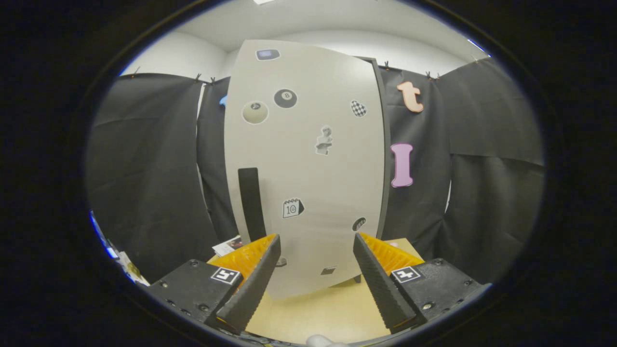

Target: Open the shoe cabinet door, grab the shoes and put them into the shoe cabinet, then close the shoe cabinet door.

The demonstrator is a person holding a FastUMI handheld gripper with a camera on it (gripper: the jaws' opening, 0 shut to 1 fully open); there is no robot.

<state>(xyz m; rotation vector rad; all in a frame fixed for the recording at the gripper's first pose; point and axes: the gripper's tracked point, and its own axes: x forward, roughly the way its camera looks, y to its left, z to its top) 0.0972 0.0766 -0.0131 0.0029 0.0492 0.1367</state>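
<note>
Gripper view: shoe cabinet door stands upright w/ its sticker-covered face toward the fingers, bottom edge just ahead of the tips. Black vertical handle sits on its left part, above the left finger. Bare tabletop runs btwn fingers and door. Gripper level, pointed straight at door, fingers spread wide, nothing held.
</note>
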